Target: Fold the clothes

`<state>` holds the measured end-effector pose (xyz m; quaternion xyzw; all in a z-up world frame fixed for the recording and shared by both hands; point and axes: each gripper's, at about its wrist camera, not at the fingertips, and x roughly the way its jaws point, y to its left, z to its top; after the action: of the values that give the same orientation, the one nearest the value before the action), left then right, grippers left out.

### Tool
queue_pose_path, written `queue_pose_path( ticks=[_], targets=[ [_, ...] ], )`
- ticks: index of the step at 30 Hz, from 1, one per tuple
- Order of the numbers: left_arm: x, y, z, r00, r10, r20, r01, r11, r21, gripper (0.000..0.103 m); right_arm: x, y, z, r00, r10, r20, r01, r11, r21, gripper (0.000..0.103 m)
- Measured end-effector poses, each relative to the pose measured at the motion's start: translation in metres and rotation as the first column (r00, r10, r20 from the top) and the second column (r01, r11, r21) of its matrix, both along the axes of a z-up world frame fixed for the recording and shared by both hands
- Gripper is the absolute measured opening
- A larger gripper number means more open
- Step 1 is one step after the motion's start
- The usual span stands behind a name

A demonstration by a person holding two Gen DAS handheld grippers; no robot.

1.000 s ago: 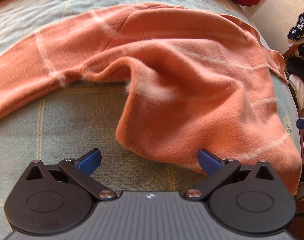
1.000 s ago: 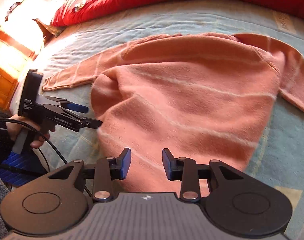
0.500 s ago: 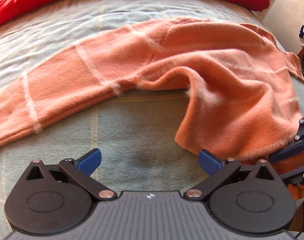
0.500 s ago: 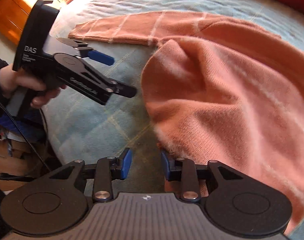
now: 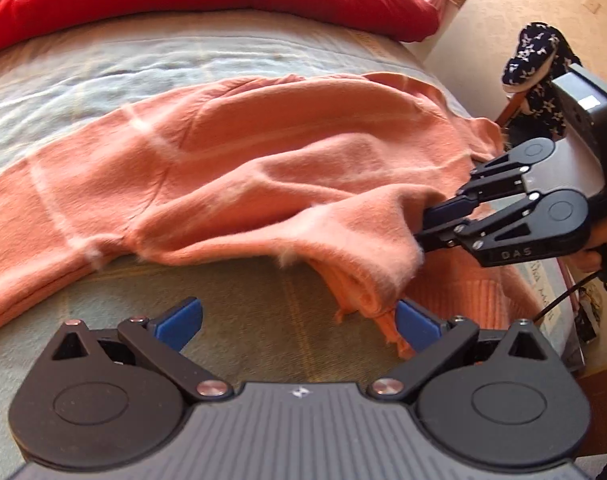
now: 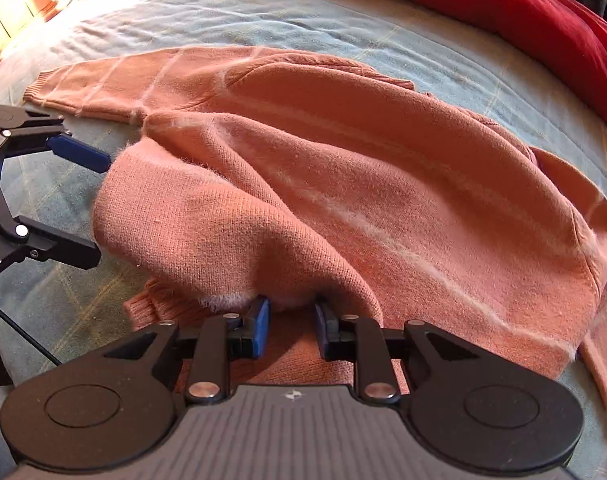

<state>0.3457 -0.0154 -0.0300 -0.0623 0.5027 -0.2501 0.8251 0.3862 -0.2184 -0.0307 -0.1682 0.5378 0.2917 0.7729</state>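
Right tool (image 6: 290, 327) has descended onto the sweater (image 6: 343, 184) hem at the bed (image 6: 231, 20) edge, jaws closing around it; left tool (image 5: 297, 322) gapes wide, empty.

Salmon sweater (image 6: 343, 184) with pale stripes — rumpled on the bed, hem bunched up.

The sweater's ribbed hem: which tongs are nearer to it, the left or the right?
Right. The right tongs are closing directly over the ribbed hem, with sweater fabric between them. The left tongs are open beside it, at the sweater's lifted corner.
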Motion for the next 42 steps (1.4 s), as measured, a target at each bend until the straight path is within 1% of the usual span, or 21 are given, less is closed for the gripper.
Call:
queue_pose_path(
  ticks=[3, 5, 7, 9, 11, 12, 13, 17, 19, 20, 21, 23, 24, 25, 27, 30, 33, 36, 38, 40, 42],
  targets=[
    [0.016, -0.009, 0.003, 1.0, -0.024, 0.017, 0.025, 0.998, -0.064, 0.101, -0.008, 0.006, 0.003, 0.999, 0.03, 0.03, -0.03, 0.999, -0.02, 0.028],
    [0.029, -0.012, 0.004, 0.999, -0.021, 0.031, 0.023, 0.996, -0.081, 0.101, -0.016, 0.01, 0.011, 0.998, 0.054, 0.045, -0.053, 0.998, -0.017, 0.031],
    [0.041, -0.012, 0.001, 0.999, -0.014, 0.033, 0.017, 0.996, -0.082, 0.101, -0.025, 0.015, 0.02, 0.995, 0.091, 0.046, -0.092, 0.996, 0.01, 0.044],
    [0.054, -0.012, -0.003, 1.0, -0.006, 0.025, 0.008, 0.996, -0.086, 0.101, -0.036, 0.022, 0.026, 0.99, 0.134, 0.036, -0.135, 0.99, 0.048, 0.048],
    [0.063, -0.012, -0.006, 1.0, -0.001, 0.007, 0.001, 0.996, -0.091, 0.101, -0.045, 0.031, 0.027, 0.986, 0.163, 0.021, -0.164, 0.984, 0.074, 0.054],
    [0.067, -0.013, -0.007, 1.0, 0.004, 0.003, -0.004, 0.996, -0.09, 0.101, -0.049, 0.038, 0.022, 0.986, 0.168, 0.017, -0.169, 0.983, 0.074, 0.058],
    [0.068, -0.013, -0.007, 1.0, 0.008, -0.003, -0.008, 0.996, -0.092, 0.101, -0.052, 0.044, 0.017, 0.985, 0.173, 0.013, -0.174, 0.982, 0.073, 0.059],
    [0.065, -0.01, -0.003, 0.999, 0.029, -0.014, -0.03, 0.996, -0.087, 0.101, -0.063, 0.069, -0.014, 0.986, 0.166, 0.028, -0.167, 0.986, 0.029, 0.062],
    [0.062, -0.008, 0.0, 0.999, 0.041, -0.015, -0.042, 0.996, -0.081, 0.101, -0.071, 0.079, -0.029, 0.98, 0.17, 0.099, -0.164, 0.984, -0.065, 0.062],
    [0.06, -0.007, 0.001, 0.999, 0.047, -0.015, -0.048, 0.996, -0.077, 0.101, -0.074, 0.081, -0.031, 0.975, 0.179, 0.129, -0.169, 0.982, -0.084, 0.062],
    [0.057, -0.005, 0.004, 0.999, 0.051, -0.011, -0.052, 0.996, -0.072, 0.101, -0.077, 0.082, -0.033, 0.969, 0.19, 0.159, -0.175, 0.979, -0.104, 0.061],
    [0.046, 0.002, 0.009, 0.998, 0.061, 0.001, -0.06, 0.996, -0.059, 0.101, -0.083, 0.084, -0.036, 0.954, 0.209, 0.216, -0.181, 0.973, -0.143, 0.049],
    [0.039, 0.008, 0.012, 0.998, 0.067, 0.006, -0.066, 0.996, -0.053, 0.101, -0.084, 0.084, -0.035, 0.95, 0.207, 0.235, -0.173, 0.972, -0.158, 0.027],
    [0.032, 0.014, 0.013, 0.997, 0.079, 0.004, -0.078, 0.996, -0.046, 0.101, -0.084, 0.083, -0.034, 0.946, 0.207, 0.252, -0.166, 0.971, -0.174, 0.012],
    [0.018, 0.029, 0.015, 0.994, 0.11, -0.006, -0.11, 0.994, -0.03, 0.102, -0.08, 0.079, -0.027, 0.954, 0.183, 0.239, -0.149, 0.977, -0.154, 0.01],
    [-0.003, 0.051, 0.015, 0.99, 0.132, -0.04, -0.132, 0.991, 0.003, 0.102, -0.071, 0.073, -0.009, 0.98, 0.131, 0.15, -0.122, 0.99, -0.068, 0.009],
    [-0.025, 0.076, 0.014, 0.986, 0.152, -0.069, -0.15, 0.988, 0.034, 0.102, -0.067, 0.069, 0.014, 0.992, 0.115, 0.06, -0.117, 0.993, 0.017, 0.009],
    [-0.044, 0.1, 0.013, 0.979, 0.185, -0.087, -0.181, 0.982, 0.051, 0.102, -0.07, 0.072, 0.037, 0.99, 0.141, -0.02, -0.138, 0.987, 0.083, 0.009],
    [-0.052, 0.112, 0.013, 0.974, 0.209, -0.093, -0.206, 0.978, 0.041, 0.102, -0.072, 0.076, 0.047, 0.984, 0.16, -0.076, -0.149, 0.98, 0.128, 0.009],
    [-0.059, 0.123, 0.012, 0.968, 0.232, -0.099, -0.231, 0.973, 0.027, 0.102, -0.075, 0.084, 0.053, 0.975, 0.176, -0.135, -0.151, 0.972, 0.18, 0.009],
    [-0.066, 0.134, 0.012, 0.961, 0.255, -0.104, -0.255, 0.967, 0.014, 0.102, -0.08, 0.095, 0.05, 0.962, 0.184, -0.2, -0.138, 0.965, 0.221, 0.009]
  ],
)
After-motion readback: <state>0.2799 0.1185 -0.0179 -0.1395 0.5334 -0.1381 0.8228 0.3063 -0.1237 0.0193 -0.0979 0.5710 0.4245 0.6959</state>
